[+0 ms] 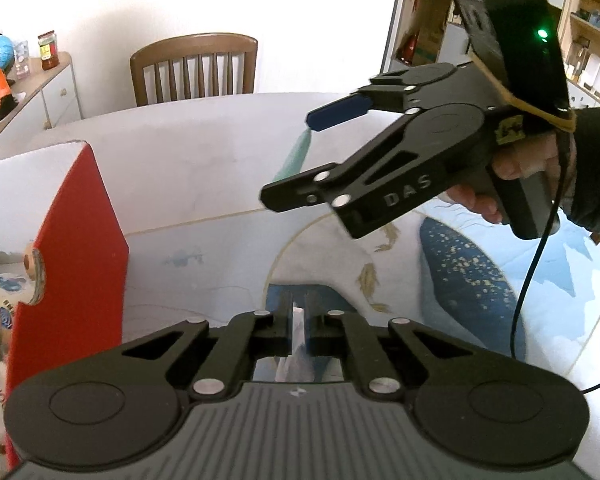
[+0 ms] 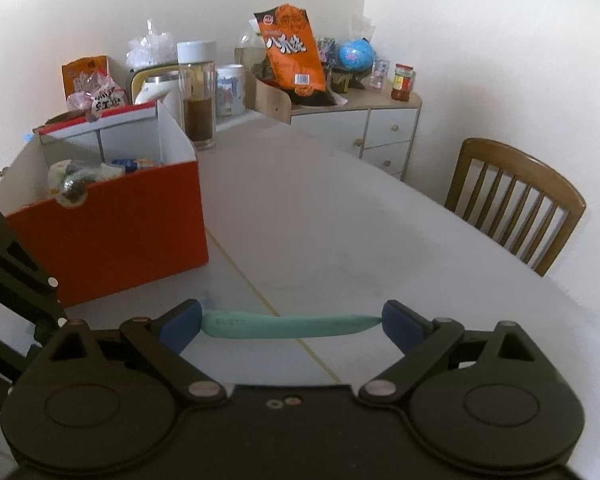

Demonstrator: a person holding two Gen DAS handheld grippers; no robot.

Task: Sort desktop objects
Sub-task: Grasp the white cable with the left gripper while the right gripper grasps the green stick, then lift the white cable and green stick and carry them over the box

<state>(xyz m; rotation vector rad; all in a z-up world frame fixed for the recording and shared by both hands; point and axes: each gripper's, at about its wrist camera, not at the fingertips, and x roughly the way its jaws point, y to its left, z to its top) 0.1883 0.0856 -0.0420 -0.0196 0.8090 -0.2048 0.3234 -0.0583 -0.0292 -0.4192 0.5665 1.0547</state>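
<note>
Red box [image 2: 112, 220] stands at left on the white table [image 2: 340, 216], open-topped, white inside, with a jumble of small packaged items in it; contents too blurred to name. Behind it, a tall clear bottle [image 2: 197, 96] with white cap and dark liquid, then a white cabinet [image 2: 364, 124] against the wall carrying an orange snack bag [image 2: 290, 52], a small blue globe [image 2: 356, 54] and a red jar [image 2: 403, 82]. Left gripper [image 1: 299, 322]: fingers nearly together, narrow gap, a bit of pale wrapper-like material showing between them; cannot tell whether it is actually clamped. Centre: teal pen-shaped object [image 2: 290, 325] held lengthwise, end to end, between the blue pads [image 2: 182, 326] of the right gripper [image 2: 290, 326], jaws spread wide to span it, raised above the table just right of the box. Wooden chair [image 2: 516, 204] at far right.
</note>
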